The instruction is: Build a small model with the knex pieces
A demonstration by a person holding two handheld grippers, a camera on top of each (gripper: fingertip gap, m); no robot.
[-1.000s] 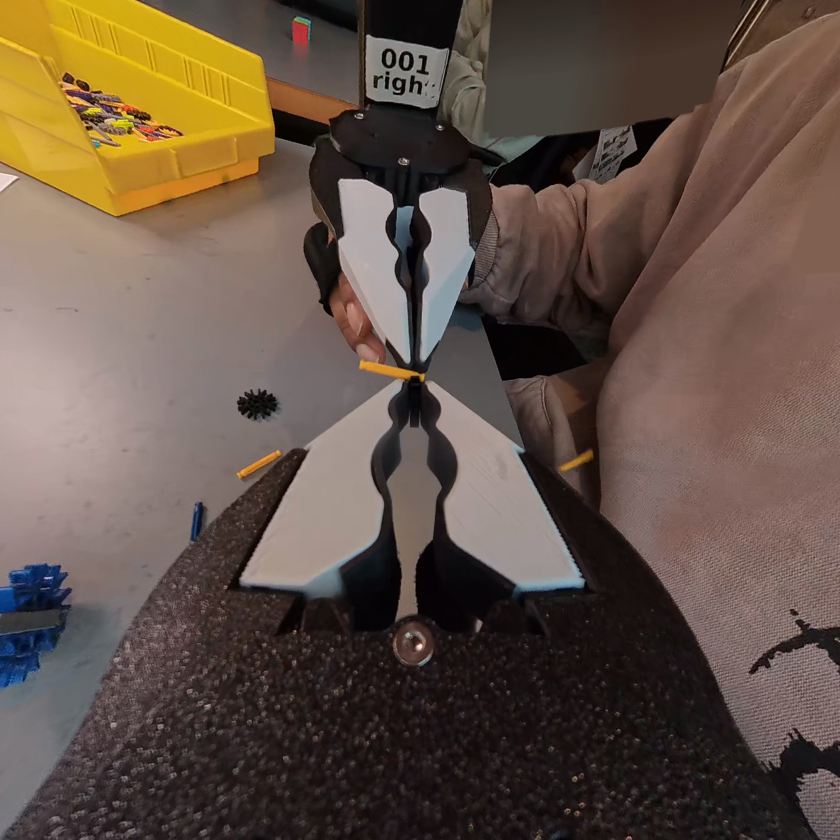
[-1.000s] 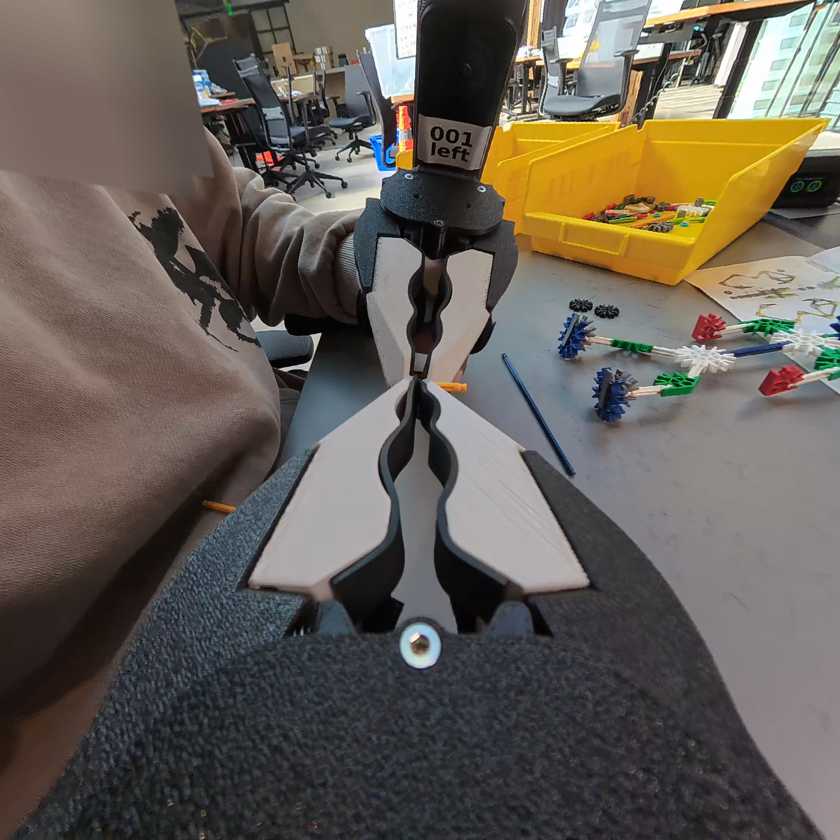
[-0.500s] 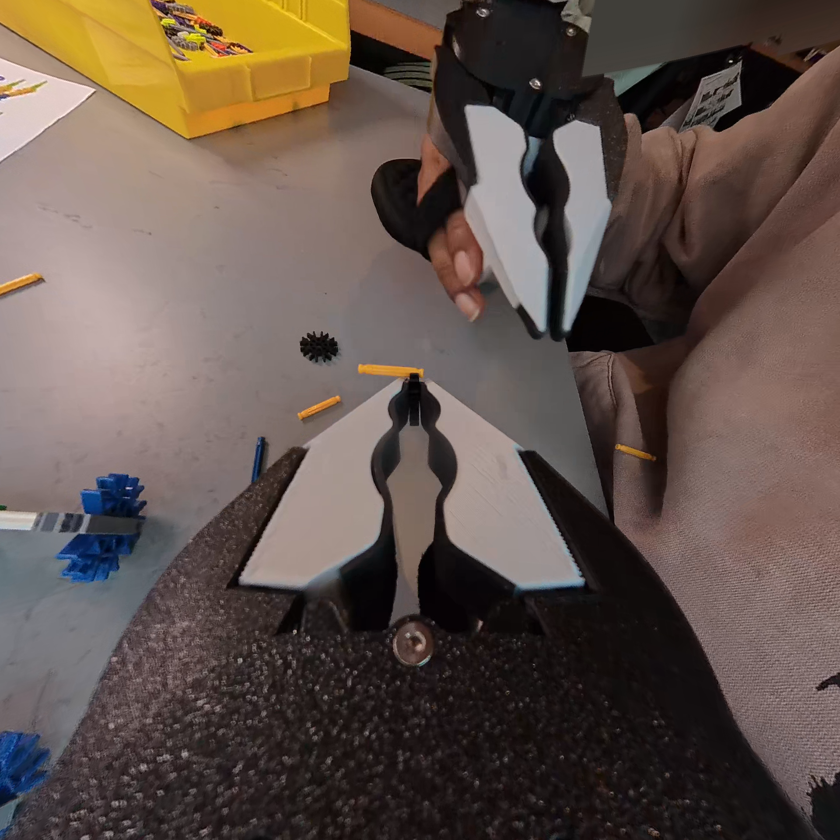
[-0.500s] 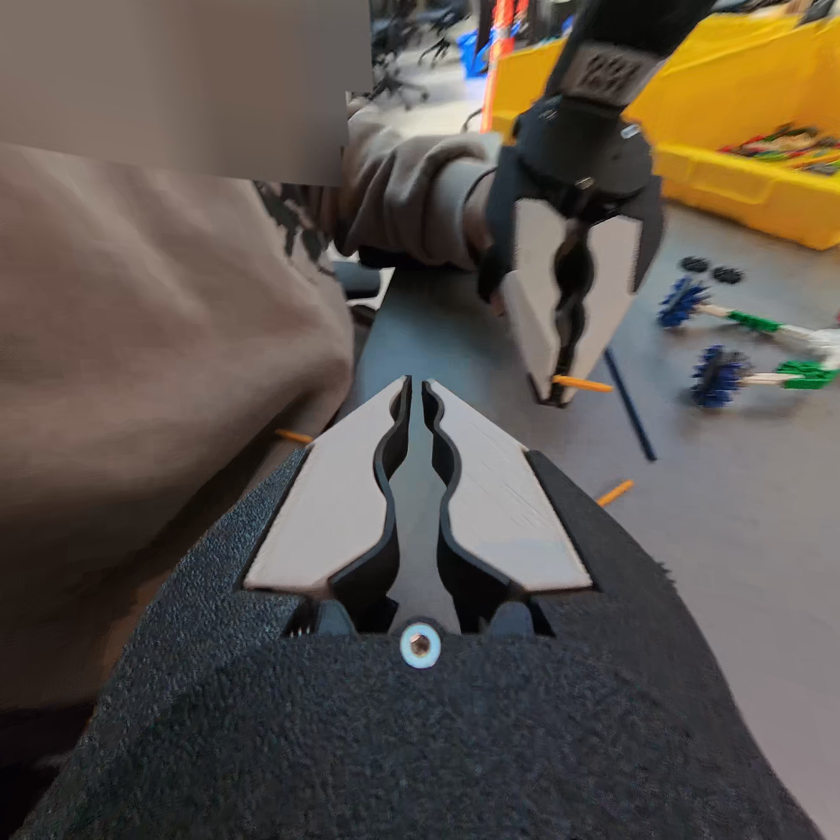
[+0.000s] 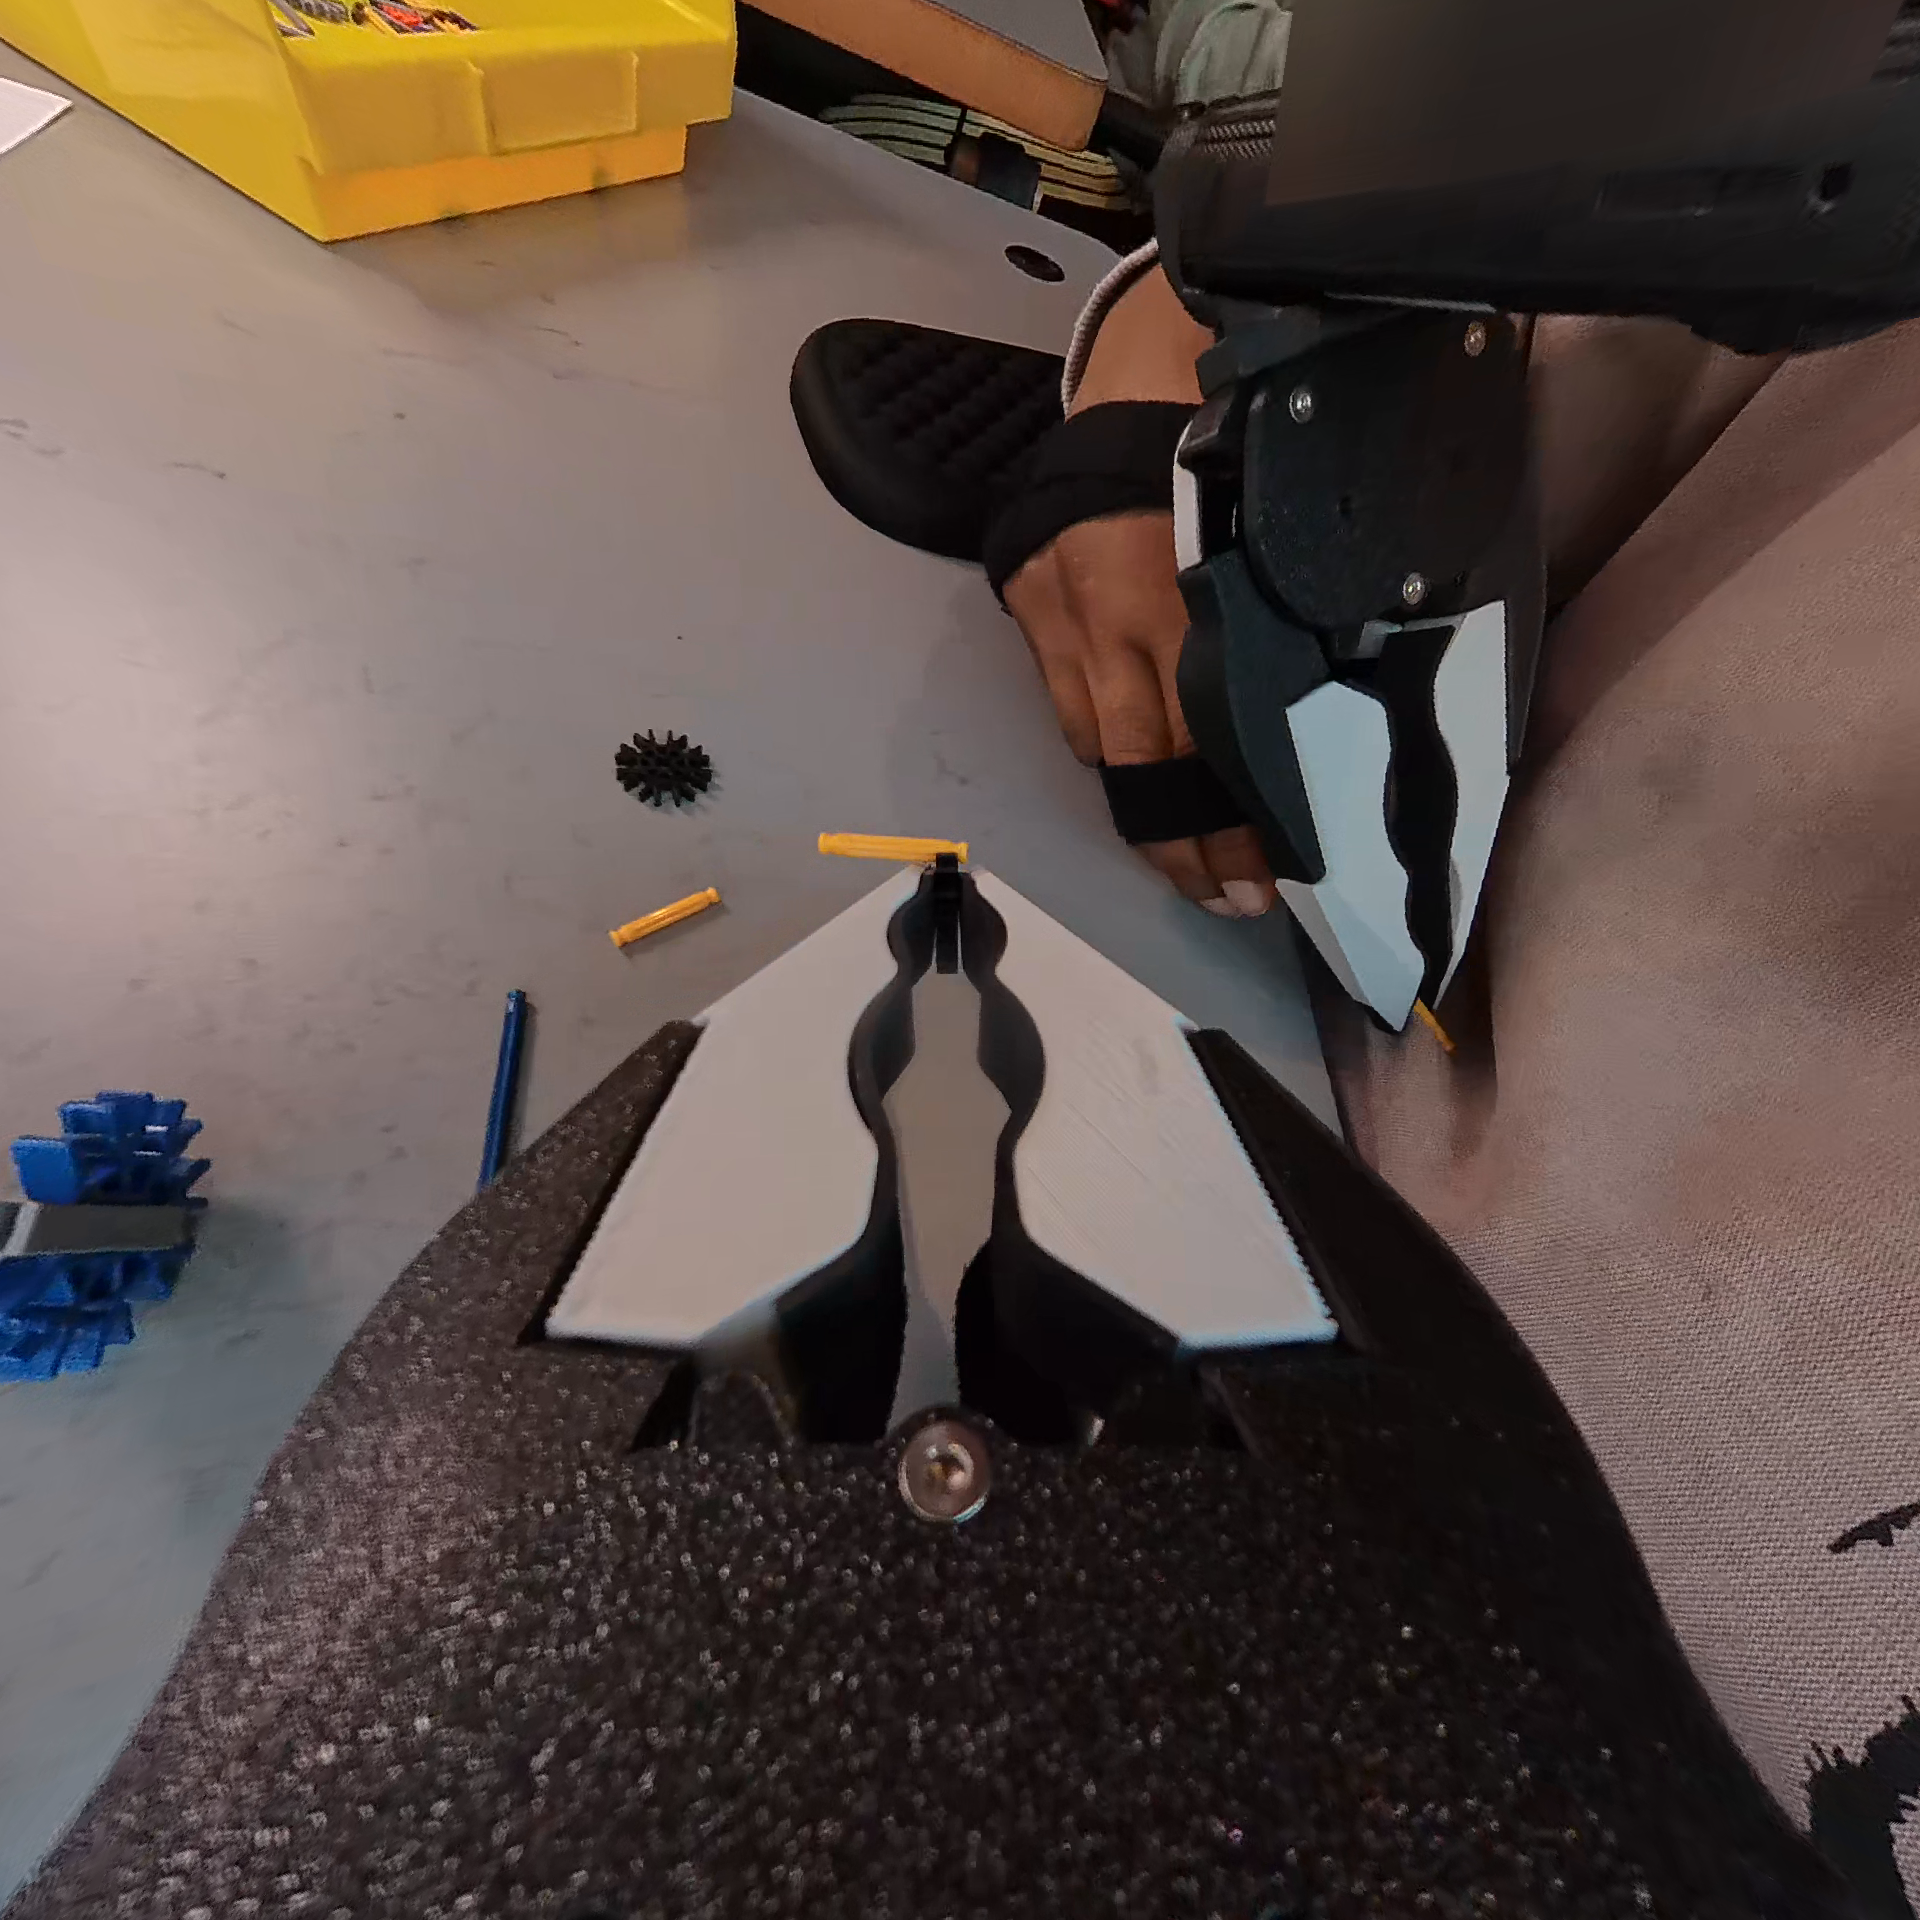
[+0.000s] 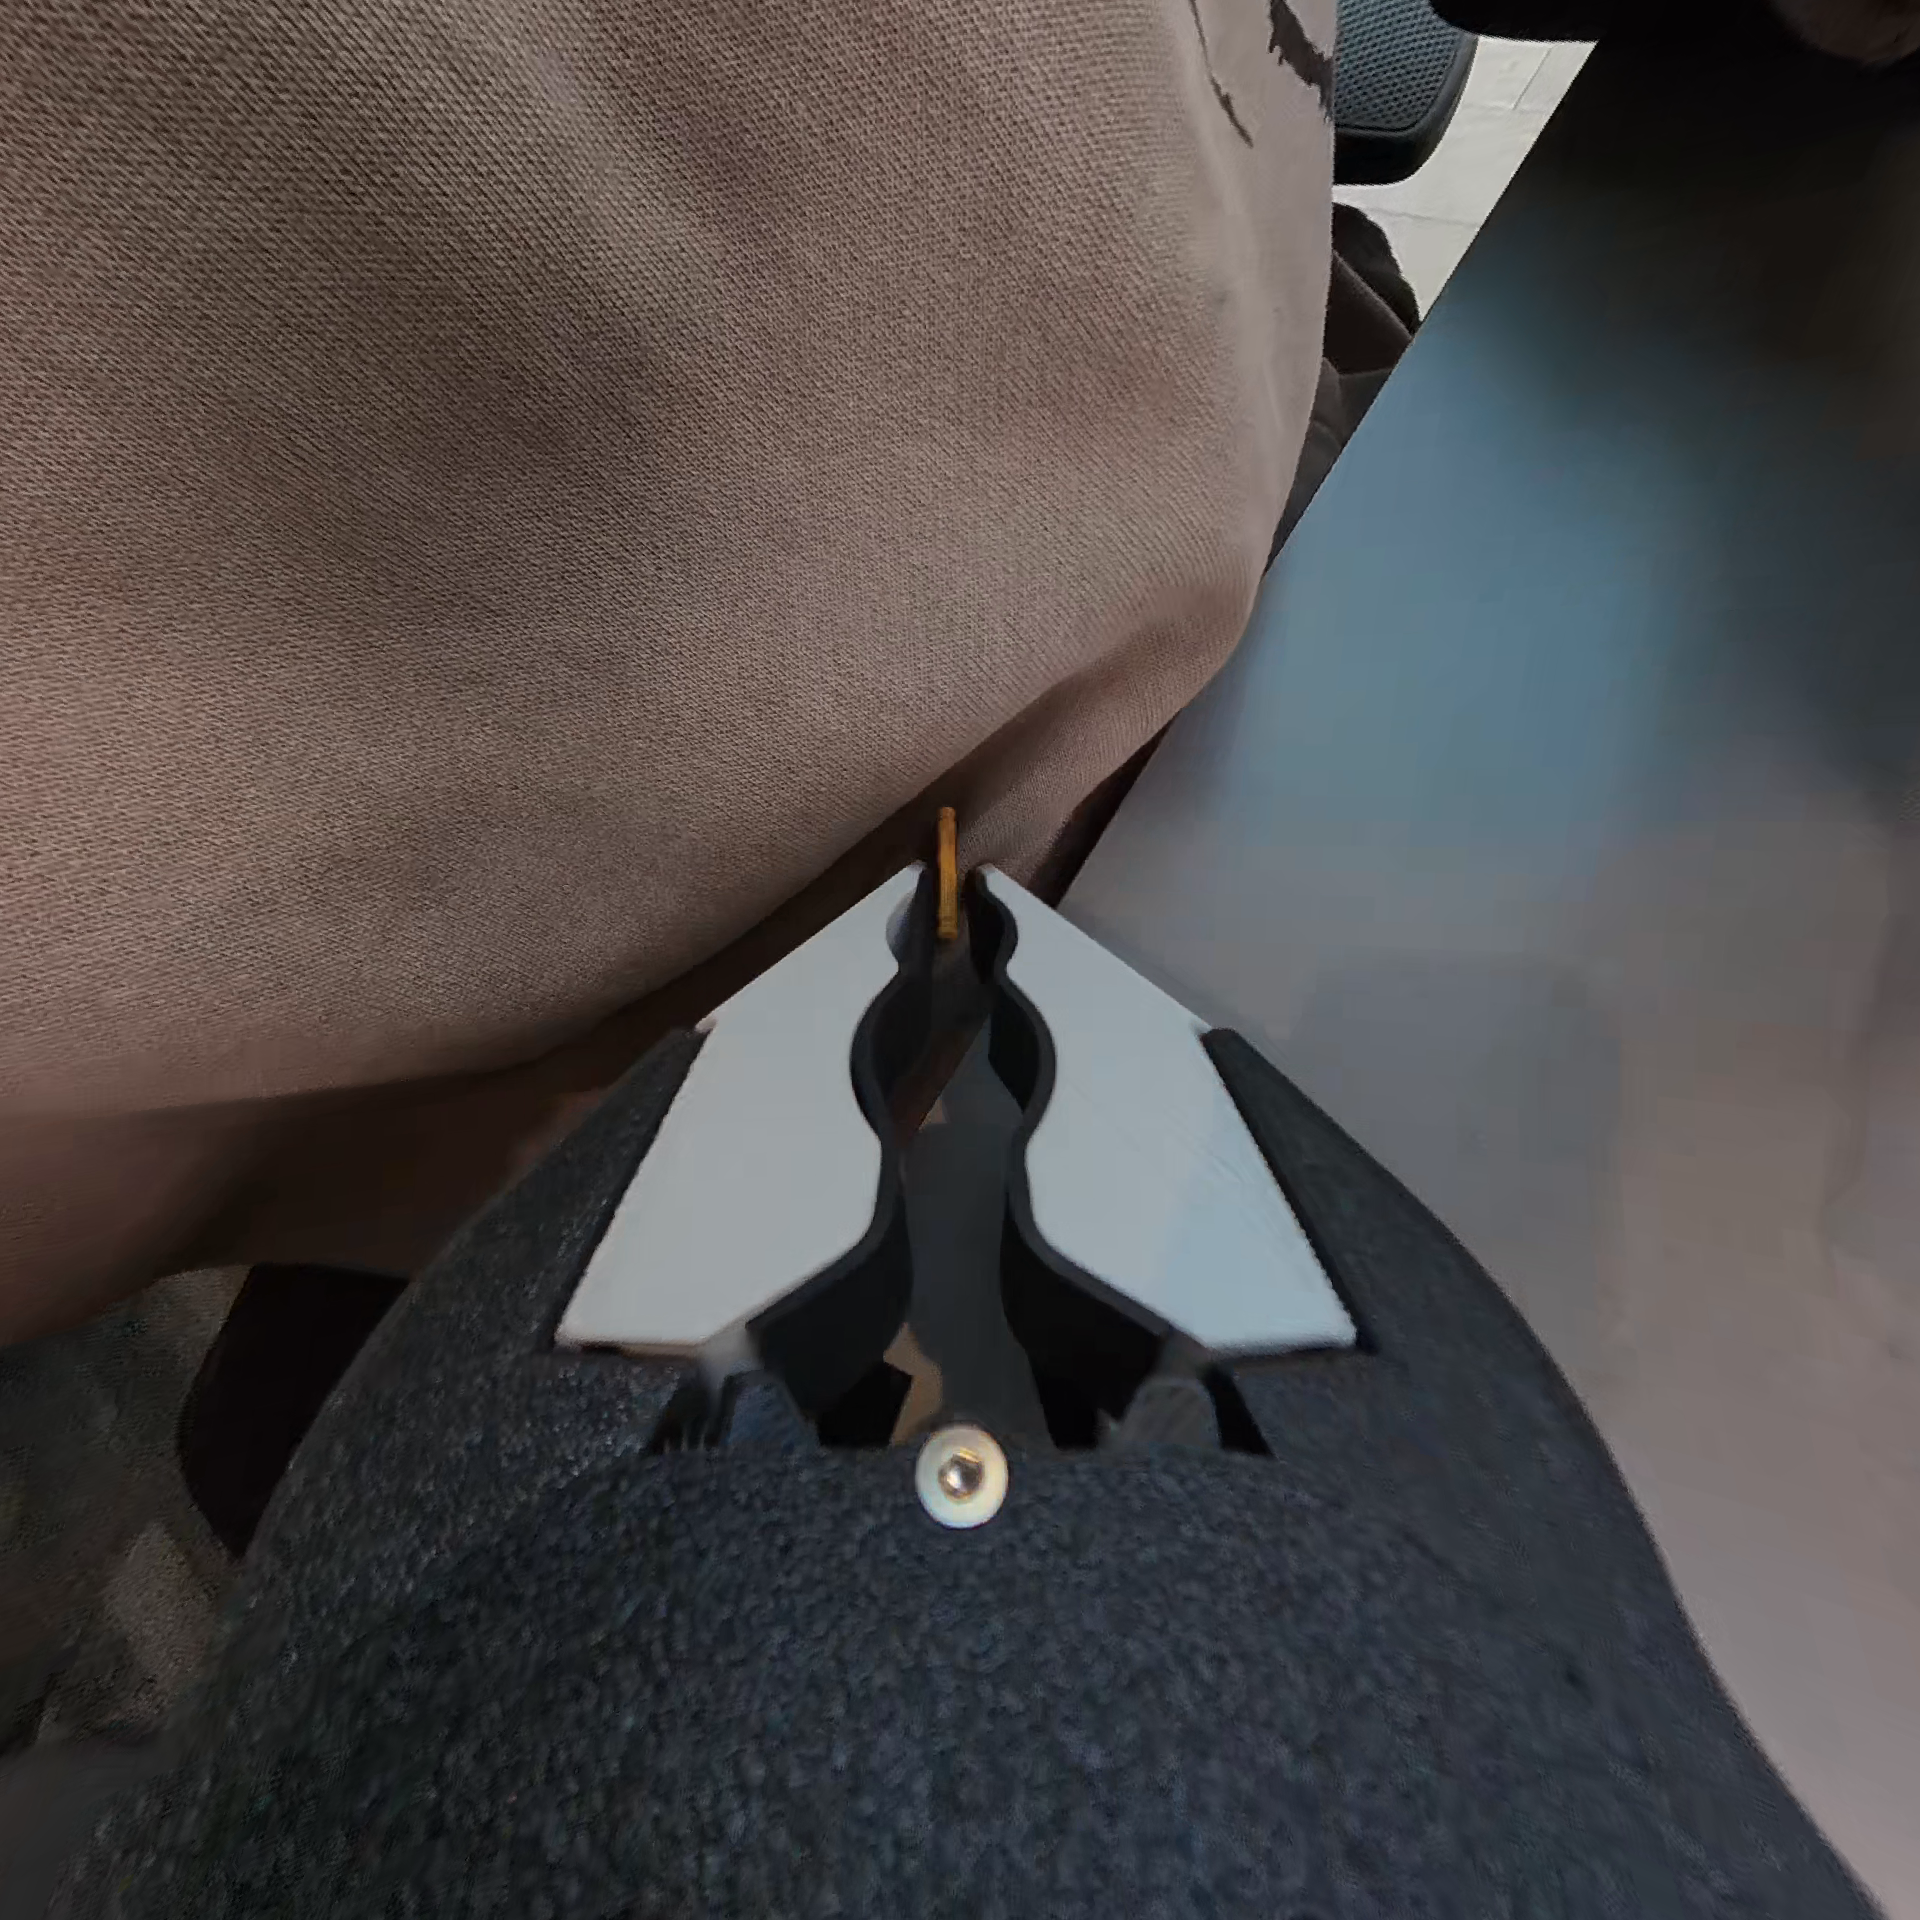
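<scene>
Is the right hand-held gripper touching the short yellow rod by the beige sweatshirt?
Touching: right wrist view shows the right hand-held gripper pinching the short yellow rod.

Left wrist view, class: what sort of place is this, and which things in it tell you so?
Probably a workshop or lab bench for toy construction sets. On a grey table lie loose yellow rods, a black toothed connector and blue connector pieces, with a yellow parts bin behind.

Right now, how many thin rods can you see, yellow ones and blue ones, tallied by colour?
Yellow rods: 3. A loose rod on the table; a joined rod on the black piece pinched by the left gripper; a pinched rod in the right gripper.
Blue rod: 1.
Total: 4.
</scene>
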